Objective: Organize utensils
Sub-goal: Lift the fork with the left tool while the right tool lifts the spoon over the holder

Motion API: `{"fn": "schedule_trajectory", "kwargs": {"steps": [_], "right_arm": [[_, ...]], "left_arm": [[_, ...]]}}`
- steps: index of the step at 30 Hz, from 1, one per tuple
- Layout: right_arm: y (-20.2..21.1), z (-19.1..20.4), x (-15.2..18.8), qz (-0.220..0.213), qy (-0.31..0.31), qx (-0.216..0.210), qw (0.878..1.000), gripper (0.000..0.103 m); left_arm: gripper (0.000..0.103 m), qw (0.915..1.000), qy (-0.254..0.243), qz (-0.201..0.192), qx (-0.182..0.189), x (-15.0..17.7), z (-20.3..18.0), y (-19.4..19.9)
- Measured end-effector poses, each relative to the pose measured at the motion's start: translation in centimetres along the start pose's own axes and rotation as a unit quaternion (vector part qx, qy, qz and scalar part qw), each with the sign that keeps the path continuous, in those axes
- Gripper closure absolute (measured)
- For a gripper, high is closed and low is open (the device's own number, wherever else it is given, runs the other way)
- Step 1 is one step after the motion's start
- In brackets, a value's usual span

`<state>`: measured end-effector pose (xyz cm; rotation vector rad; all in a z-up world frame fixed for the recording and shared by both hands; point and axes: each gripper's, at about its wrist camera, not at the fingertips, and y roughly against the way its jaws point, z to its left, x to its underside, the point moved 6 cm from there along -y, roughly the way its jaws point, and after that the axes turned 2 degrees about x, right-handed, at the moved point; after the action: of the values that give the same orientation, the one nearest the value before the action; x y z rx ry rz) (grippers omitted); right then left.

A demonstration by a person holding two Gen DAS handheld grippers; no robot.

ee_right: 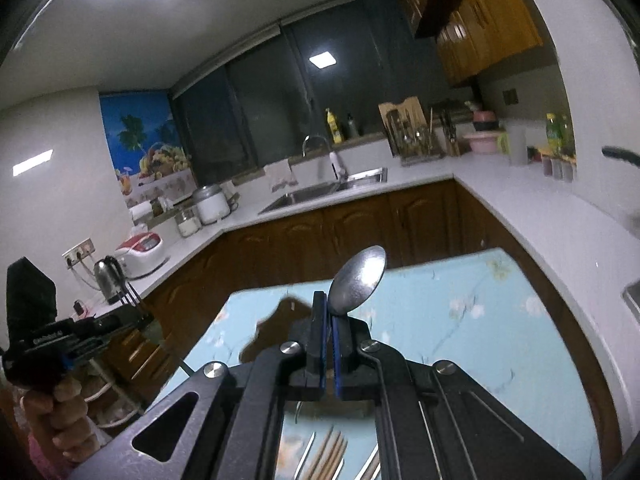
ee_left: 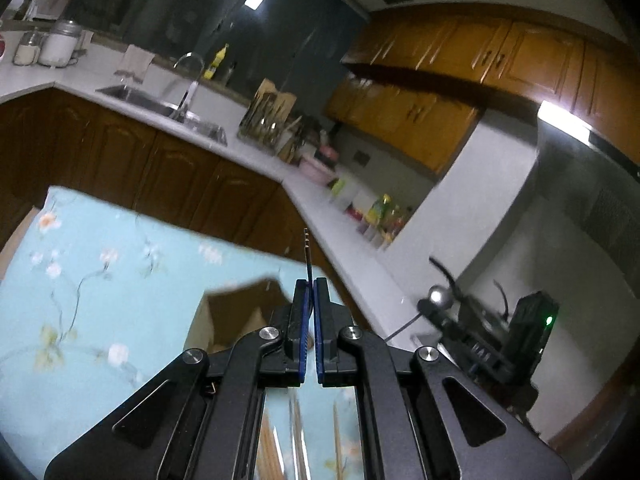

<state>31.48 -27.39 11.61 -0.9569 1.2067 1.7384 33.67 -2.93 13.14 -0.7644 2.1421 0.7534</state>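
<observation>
The left gripper (ee_left: 311, 286) has its blue-padded jaws pinched on a thin dark utensil seen edge-on, likely a fork (ee_left: 307, 254), whose notched tip stands out toward 12 o'clock of the fingertips. The right gripper (ee_right: 330, 300) has its jaws pressed on the neck of a metal spoon (ee_right: 358, 280), whose bowl rises toward 1 o'clock above the fingertips. Under both lies a light blue floral tablecloth (ee_left: 100, 280), with a brown cardboard box (ee_left: 236, 312) just past the left jaws at 10 o'clock. Wooden chopsticks (ee_right: 328, 454) show at 6 o'clock between the right gripper's arms. A hand (ee_right: 60, 412) grips the left tool at 8 o'clock in the right wrist view. Beyond, a white countertop (ee_left: 256, 152) carries a sink (ee_right: 320, 190) and a utensil rack (ee_left: 266, 118).
</observation>
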Motion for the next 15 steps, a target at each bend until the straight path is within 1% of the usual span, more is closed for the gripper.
{"fn": "schedule_trajectory", "kwargs": {"steps": [4,6,9,11,15], "right_arm": [[-3.0,0.4,-1.3,-0.007,0.017,0.015,1.000,0.101],[-4.9,0.7,-1.4,-0.007,0.035,0.027,0.999,0.101],[-7.6,0.8,-0.2,0.010,0.050,0.034,0.998,0.101],[-9.7,0.6,1.4,0.028,0.060,0.042,0.997,0.101],[-12.0,0.1,3.4,0.050,0.067,0.044,0.996,0.101]], "left_arm": [[0.101,0.9997,0.005,-0.024,-0.003,-2.0,1.5,-2.8],[0.101,0.9996,0.014,-0.026,-0.004,-2.3,2.7,-4.5],[0.101,0.9992,0.031,-0.018,-0.017,-1.6,4.9,-6.9],[0.101,0.9988,0.042,-0.010,-0.024,-0.6,6.3,-8.1],[0.101,0.9980,0.053,0.004,-0.034,1.7,8.4,-9.9]]}}
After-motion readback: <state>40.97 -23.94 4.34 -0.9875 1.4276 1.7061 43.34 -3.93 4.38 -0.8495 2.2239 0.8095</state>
